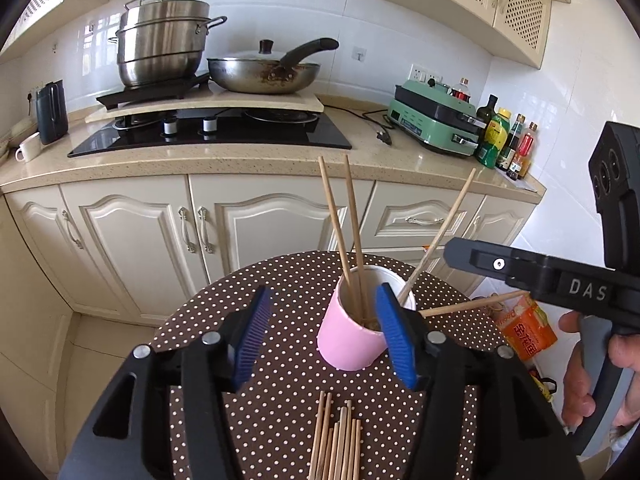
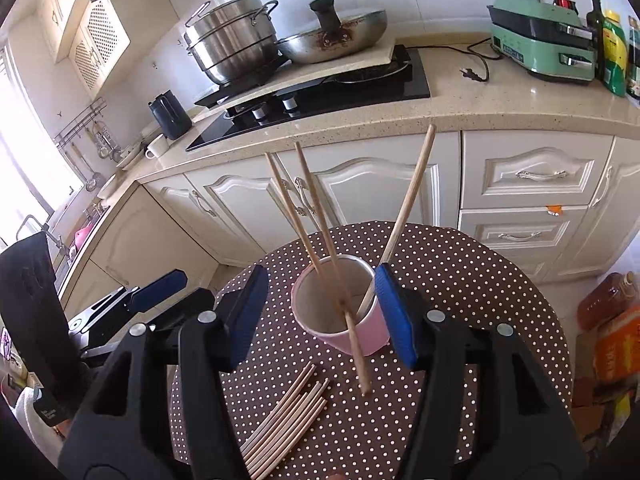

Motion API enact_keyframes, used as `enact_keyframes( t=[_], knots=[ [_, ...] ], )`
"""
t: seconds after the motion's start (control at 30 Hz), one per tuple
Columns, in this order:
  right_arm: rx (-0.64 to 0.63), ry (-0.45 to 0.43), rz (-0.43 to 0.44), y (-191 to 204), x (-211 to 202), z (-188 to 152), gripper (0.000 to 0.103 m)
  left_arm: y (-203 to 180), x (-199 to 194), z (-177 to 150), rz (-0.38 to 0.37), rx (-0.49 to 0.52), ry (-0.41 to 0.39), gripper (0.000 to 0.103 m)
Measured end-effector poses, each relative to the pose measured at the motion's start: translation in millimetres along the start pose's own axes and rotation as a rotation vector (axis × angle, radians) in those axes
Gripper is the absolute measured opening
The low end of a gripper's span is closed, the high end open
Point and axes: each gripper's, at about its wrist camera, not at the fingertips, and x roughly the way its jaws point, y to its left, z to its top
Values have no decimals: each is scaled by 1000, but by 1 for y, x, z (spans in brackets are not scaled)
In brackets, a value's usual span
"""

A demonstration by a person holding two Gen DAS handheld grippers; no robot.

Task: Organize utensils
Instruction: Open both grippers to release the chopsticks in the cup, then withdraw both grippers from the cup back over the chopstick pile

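Pink cup (image 1: pixel 354 330) at frame centre on dotted desk (image 1: pixel 280 280) holds three chopsticks (image 1: pixel 342 236); loose pile (image 1: pixel 338 446) lies bottom centre. Both tongs spread, left tongs (image 1: pixel 320 336) and right tongs (image 2: pixel 320 320) empty. Sticks light, stiff, slippery: pinch mid-shaft.

A pink cup (image 1: pixel 352 338) with a white inside stands upright on the polka-dot table (image 1: pixel 280 280). Three wooden chopsticks (image 1: pixel 342 236) lean in it, two toward the left, one (image 1: pixel 444 232) to the right. A fourth chopstick (image 2: pixel 356 344) hangs slanted over the cup's near rim, its lower tip in the air. A bundle of loose chopsticks (image 2: pixel 286 416) lies flat on the table nearer the camera
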Motion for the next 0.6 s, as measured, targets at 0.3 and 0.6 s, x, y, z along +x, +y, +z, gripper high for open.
enact_keyframes(
  t=[0.3, 0.6],
  knots=[
    [-14, -55, -33, 16, -47, -7, 58, 1, -50, -8, 42, -17, -29, 59],
    [-3, -123, -65, 25, -95, -29, 59, 0, -76, -20, 37, -18, -31, 59]
  ],
)
